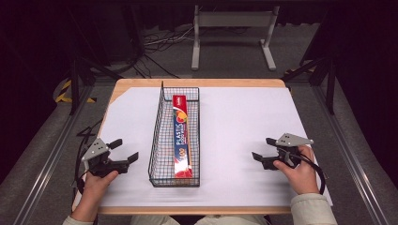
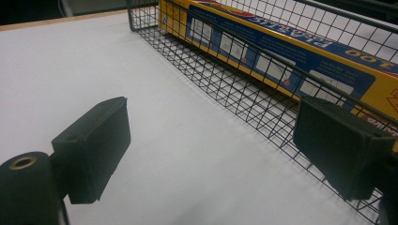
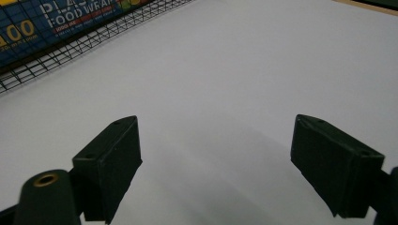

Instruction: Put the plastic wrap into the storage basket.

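A long box of plastic food wrap, blue, red and yellow, lies lengthwise inside a black wire basket in the middle of the table. The left gripper view has the box behind the basket's mesh wall. My left gripper stands open just left of the basket, low over the white sheet, nothing between its jaws. My right gripper is open too, well to the right of the basket, jaws pointing toward it and empty. The right gripper view catches the box at its top left.
A white sheet covers the wooden table; the table's front edge lies near the person's hands. Beyond the table stand a grey metal frame and cables on the floor.
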{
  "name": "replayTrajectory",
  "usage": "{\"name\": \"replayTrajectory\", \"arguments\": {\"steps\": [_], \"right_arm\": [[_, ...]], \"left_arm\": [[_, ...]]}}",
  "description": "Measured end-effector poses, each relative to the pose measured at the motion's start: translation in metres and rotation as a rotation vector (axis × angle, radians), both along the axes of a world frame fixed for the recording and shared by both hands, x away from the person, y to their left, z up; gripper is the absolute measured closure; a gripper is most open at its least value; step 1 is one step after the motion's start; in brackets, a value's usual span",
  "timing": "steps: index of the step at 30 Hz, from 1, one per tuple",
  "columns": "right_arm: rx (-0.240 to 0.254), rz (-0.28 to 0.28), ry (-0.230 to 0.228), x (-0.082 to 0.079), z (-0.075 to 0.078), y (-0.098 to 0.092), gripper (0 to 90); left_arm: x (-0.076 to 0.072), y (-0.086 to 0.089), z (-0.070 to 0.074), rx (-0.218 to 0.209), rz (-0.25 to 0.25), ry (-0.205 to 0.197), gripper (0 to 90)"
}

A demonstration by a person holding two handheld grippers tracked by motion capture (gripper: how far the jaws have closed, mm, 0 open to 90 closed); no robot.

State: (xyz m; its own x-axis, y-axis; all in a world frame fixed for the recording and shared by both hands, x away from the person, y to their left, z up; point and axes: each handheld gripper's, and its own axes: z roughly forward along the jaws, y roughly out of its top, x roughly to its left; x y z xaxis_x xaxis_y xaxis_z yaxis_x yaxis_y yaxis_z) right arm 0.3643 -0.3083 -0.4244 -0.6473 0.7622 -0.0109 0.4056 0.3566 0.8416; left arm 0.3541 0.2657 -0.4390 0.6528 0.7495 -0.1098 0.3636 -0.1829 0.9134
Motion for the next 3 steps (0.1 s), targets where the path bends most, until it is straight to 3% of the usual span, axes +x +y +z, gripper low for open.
{"name": "replayTrajectory", "arguments": {"steps": [3], "right_arm": [[0.003,0.004,-0.001,-0.0001,-0.0035,0.0001,17.0]], "left_arm": [[0.0000,-0.0002,-0.0001,0.003,-0.001,-0.006,12.4]]}}
